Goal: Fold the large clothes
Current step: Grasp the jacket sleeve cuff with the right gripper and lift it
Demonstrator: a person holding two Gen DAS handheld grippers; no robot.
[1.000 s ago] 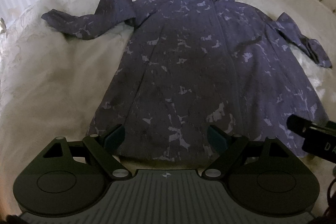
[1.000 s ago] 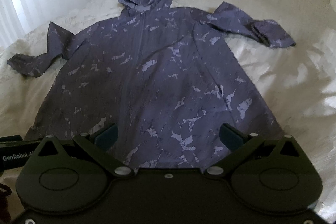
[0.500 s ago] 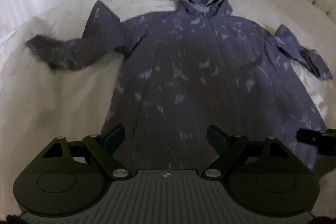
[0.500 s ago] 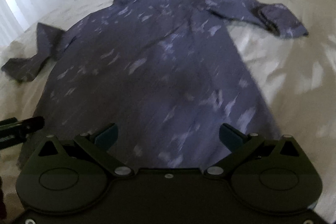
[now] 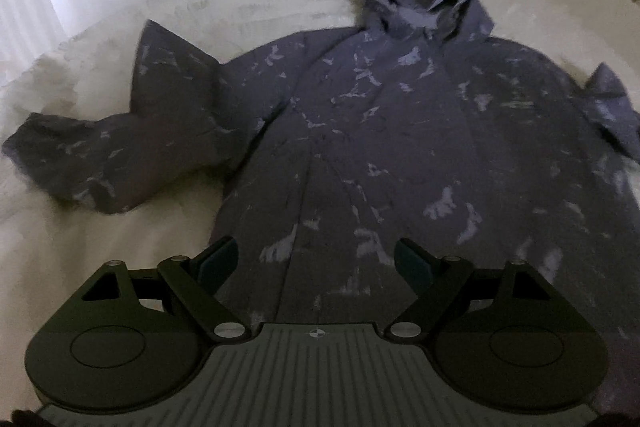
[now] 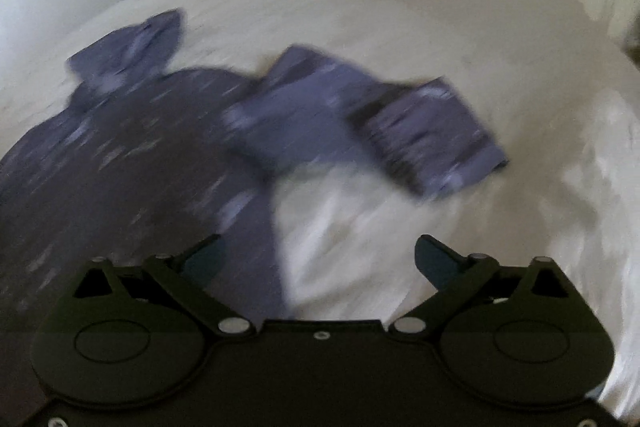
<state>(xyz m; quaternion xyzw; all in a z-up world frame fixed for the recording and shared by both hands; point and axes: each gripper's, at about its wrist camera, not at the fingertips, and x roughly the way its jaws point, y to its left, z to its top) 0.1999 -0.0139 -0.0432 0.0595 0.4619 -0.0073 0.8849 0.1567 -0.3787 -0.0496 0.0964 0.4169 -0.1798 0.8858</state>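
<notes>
Jacket (image 5: 400, 147) nearer, right sleeve (image 6: 380, 131) centred

White bed (image 5: 120, 227) — purple hooded jacket (image 5: 400, 147) spread flat on it

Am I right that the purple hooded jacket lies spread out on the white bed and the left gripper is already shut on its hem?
Not quite: in the left wrist view the left gripper is open above the jacket, holding nothing. The jacket does lie spread on the white bed.

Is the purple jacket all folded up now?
No, the hooded jacket lies spread flat on the white bed, with its sleeve stretched out to the side.
</notes>
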